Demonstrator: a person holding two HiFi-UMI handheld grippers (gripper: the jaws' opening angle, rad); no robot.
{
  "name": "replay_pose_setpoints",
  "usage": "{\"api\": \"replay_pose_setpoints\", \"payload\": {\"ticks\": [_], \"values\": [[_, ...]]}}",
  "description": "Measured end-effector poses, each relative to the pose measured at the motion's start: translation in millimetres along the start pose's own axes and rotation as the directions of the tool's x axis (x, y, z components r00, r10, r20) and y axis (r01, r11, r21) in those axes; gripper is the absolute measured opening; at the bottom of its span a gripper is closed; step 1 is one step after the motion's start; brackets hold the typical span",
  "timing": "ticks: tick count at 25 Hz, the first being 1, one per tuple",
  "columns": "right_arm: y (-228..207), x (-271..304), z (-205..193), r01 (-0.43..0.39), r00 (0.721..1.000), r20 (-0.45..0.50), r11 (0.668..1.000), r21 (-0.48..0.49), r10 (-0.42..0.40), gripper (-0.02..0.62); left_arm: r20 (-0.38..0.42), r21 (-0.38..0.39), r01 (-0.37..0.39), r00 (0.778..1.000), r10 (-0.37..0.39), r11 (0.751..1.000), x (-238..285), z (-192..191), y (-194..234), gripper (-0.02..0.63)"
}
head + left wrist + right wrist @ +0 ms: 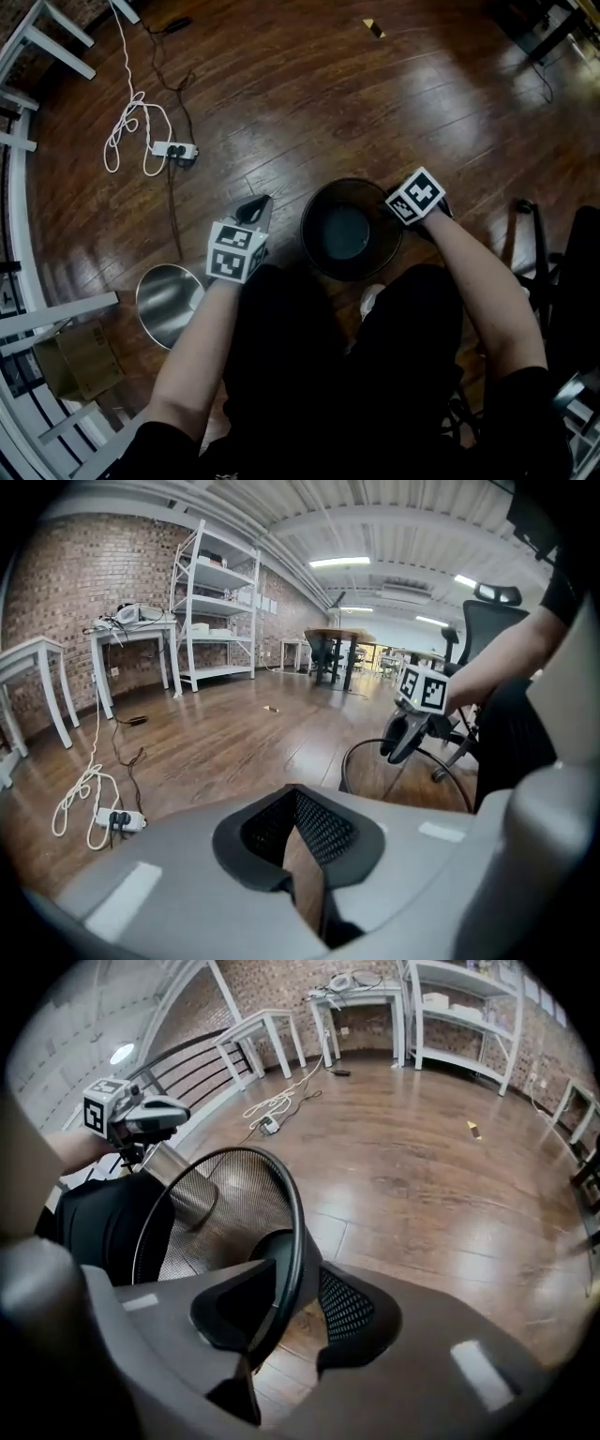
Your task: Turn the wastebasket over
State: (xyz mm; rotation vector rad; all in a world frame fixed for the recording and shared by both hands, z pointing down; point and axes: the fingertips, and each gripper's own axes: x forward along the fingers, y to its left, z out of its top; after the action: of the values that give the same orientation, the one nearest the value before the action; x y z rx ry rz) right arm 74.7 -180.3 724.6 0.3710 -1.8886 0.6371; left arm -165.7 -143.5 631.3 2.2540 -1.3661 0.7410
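**Upright wastebasket between my two grippers**

The black mesh wastebasket (306, 234) stands on the wooden floor (309, 103) just in front of my knees. Its mouth faces up and its solid bottom shows inside. My right gripper (286, 1309) points steeply down at the basket's right side. Its jaws are partly apart and straddle the black rim: the rim runs close along the inner jaw, and a clear gap separates it from the outer pad, so nothing is clamped. My left gripper (305, 853) hovers just beside the basket's left side without touching it, angled down. Its jaws stand a narrow slit apart, with only floorboards showing between them, so it holds nothing. A shiny metal bin (169, 302) sits on the floor outside my left arm, apart from the mesh basket. Farther off lie a power strip (173, 150) and a looped white cable (127, 127). White shelving and small tables line the brick wall in the left gripper view.
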Motion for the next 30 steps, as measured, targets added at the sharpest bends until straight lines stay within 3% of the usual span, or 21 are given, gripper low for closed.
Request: {"api": "replay_pose_setpoints", "payload": {"ticks": [3, 7, 8, 10, 14, 17, 19, 23, 27, 30], "values": [[9.7, 21.0, 11.6, -0.012, 0.999, -0.045, 1.000, -0.005, 0.012, 0.139, 0.019, 0.010, -0.023, 1.000, 0.023, 1.000, -11.6, 8.8, 10.8, -0.002], [10.3, 22.0, -3.1, 0.066, 0.992, -0.099, 0.994, -0.083, -0.074, 0.106, 0.022, 0.027, 0.006, 1.000, -0.007, 1.000, -15.1, 15.0, 0.6, -0.002], [7.6, 20.0, -2.5, 0.086, 0.991, -0.093, 0.992, -0.095, -0.095, 0.059, 0.024, 0.027, 0.003, 1.000, -0.004, 1.000, -16.0, 15.3, 1.7, -0.002], [1.0, 16.2, 5.3, 0.120, 0.990, -0.059, 0.989, -0.091, -0.125, 0.035, 0.029, 0.021, -0.010, 1.000, 0.009, 1.000, -18.5, 17.0, 5.3, -0.002], [-2.0, -6.5, 23.8, 0.159, 0.987, -0.005, 0.982, -0.101, -0.160, 0.014, 0.040, 0.024, -0.008, 0.999, 0.007, 1.000, -16.8, 23.3, 2.0, -0.002], [-6.6, -10.2, 27.8, 0.188, 0.982, 0.002, 0.965, -0.183, -0.191, 0.012, 0.051, 0.028, -0.004, 0.999, 0.003, 1.000, -14.2, 31.2, -3.2, -0.002], [-16.1, -23.5, 37.9, 0.282, 0.958, 0.030, 0.921, -0.270, -0.285, 0.015, 0.058, 0.041, 0.003, 0.998, -0.006, 0.999, -13.2, 37.7, -8.8, -0.002], [-22.0, -41.8, 71.7, 0.428, 0.900, 0.115, 0.799, -0.422, -0.421, 0.021, 0.085, 0.056, 0.011, 0.996, -0.016, 0.998, -12.4, 53.6, -14.1, -0.002], [-27.0, -43.2, 89.9, 0.568, 0.815, 0.212, 0.673, -0.473, -0.539, 0.020, 0.100, 0.064, 0.009, 0.995, -0.016, 0.998, -17.2, 60.2, -17.1, -0.002], [-20.4, -39.5, 88.7, 0.633, 0.763, 0.283, 0.582, -0.510, -0.582, 0.018, 0.102, 0.056, 0.009, 0.995, -0.014, 0.998, -18.8, 60.1, -12.8, -0.002]]}}
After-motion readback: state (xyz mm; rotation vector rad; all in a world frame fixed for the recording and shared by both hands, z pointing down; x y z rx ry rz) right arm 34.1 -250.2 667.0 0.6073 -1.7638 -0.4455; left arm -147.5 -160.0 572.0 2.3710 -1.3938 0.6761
